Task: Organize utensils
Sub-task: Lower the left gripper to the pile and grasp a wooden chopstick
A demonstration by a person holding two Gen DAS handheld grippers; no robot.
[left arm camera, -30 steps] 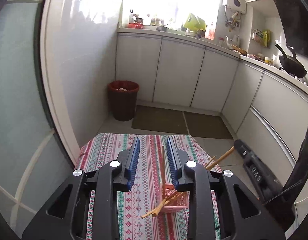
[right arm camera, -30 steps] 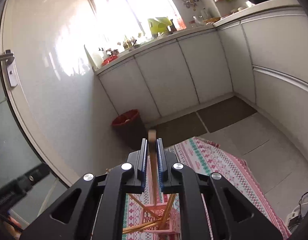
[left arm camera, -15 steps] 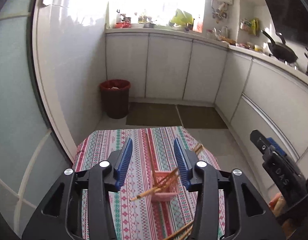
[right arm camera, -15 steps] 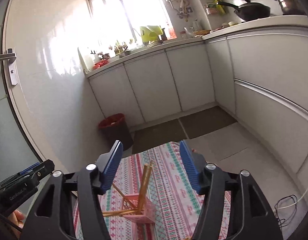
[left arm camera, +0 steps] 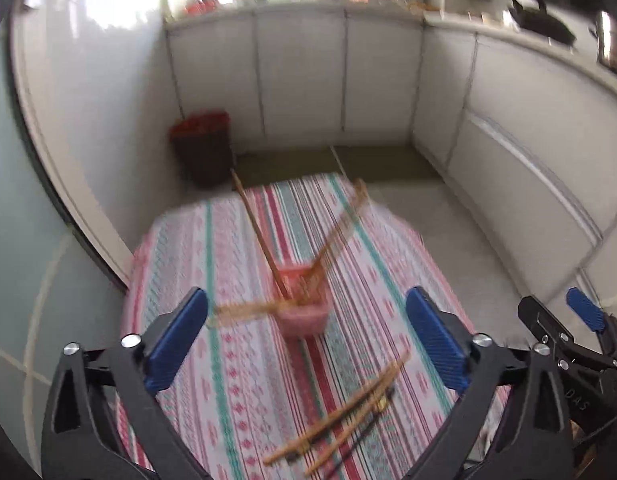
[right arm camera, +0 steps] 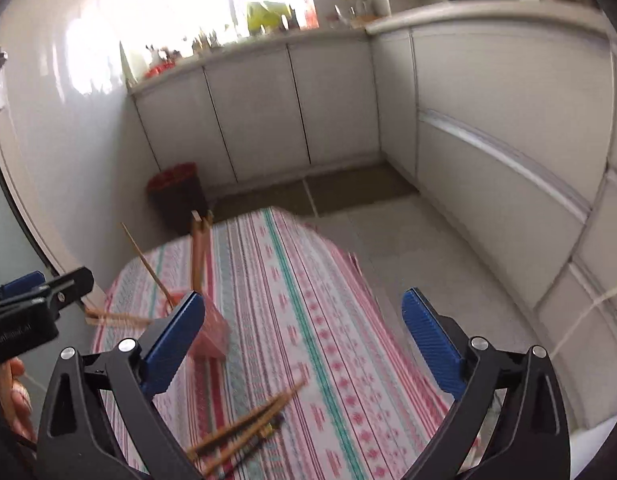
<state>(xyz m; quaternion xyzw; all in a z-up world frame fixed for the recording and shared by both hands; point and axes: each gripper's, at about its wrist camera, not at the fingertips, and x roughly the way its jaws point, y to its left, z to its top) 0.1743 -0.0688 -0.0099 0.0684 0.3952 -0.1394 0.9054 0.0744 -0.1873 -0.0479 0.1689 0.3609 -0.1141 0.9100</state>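
Pink holder (left arm camera: 304,308) near mid-table on striped cloth (left arm camera: 236,380), seen blurred in both views (motion smear). Inside holder: several wooden chopsticks (left arm camera: 260,236), fanned apart; one leaned far-left, others leaned far-right, a few stuck out low to the left over the rim. In right wrist view, same holder (right arm camera: 210,336) partly hidden behind the gripper's left blue pad, sticks (right arm camera: 198,252) rising above it.

Loose pile (left arm camera: 348,416) of chopsticks flat on cloth, nearer the camera than holder and well apart from it; brown sticks mixed with at least one dark one. Same pile (right arm camera: 244,436) low in right wrist view, between the two fingers' bases.

Left gripper (left arm camera: 306,332): fingers spread wide, nothing between pads, above table with holder framed between them. Right gripper (right arm camera: 304,340): fingers likewise spread wide, empty, above cloth. Right gripper (left arm camera: 580,332) also visible at right edge of left wrist view; left gripper (right arm camera: 32,300) at left edge of right wrist view, with part of a hand (right arm camera: 16,392) below it.

Beyond table: red-lined bin (left arm camera: 202,148) on floor by wall, dark mats (left arm camera: 332,164) before white cabinets (left arm camera: 300,76), cluttered counter (right arm camera: 268,36) under bright window.
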